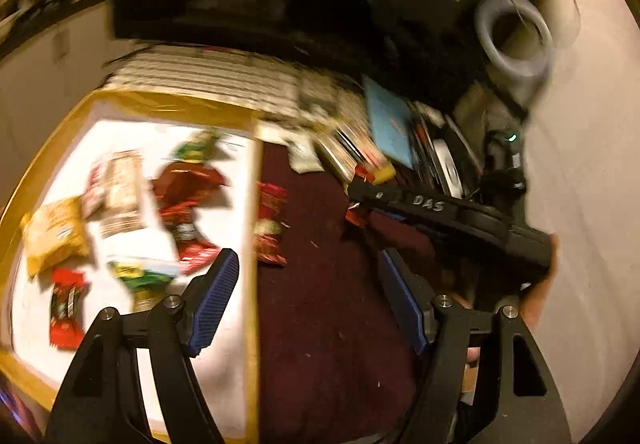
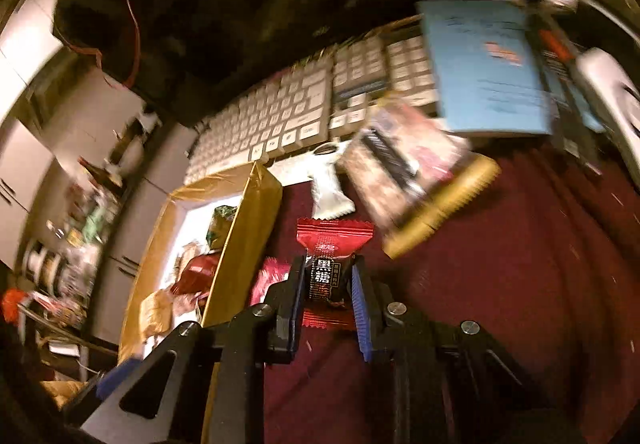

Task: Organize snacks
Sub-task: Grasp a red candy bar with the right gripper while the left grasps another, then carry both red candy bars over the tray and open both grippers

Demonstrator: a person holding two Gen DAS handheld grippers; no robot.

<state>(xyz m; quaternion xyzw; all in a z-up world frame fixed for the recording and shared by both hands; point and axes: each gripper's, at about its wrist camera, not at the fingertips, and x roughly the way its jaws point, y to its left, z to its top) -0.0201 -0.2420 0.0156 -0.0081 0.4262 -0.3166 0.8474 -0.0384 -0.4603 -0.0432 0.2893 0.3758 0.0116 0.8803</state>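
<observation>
On the maroon cloth (image 2: 500,284), right tongs (image 2: 326,294) clamp the red candy (image 2: 332,240).

Maroon surface (image 2: 500,284): open stretch right of the gold box (image 2: 244,244), passable. Box wall stands upright along its left edge. Far side blocked by keyboard (image 2: 280,116), blue booklet (image 2: 484,64) and a tilted snack packet (image 2: 404,172). Box floor (image 1: 224,364): crowded with wrappers, near corner bare.
</observation>
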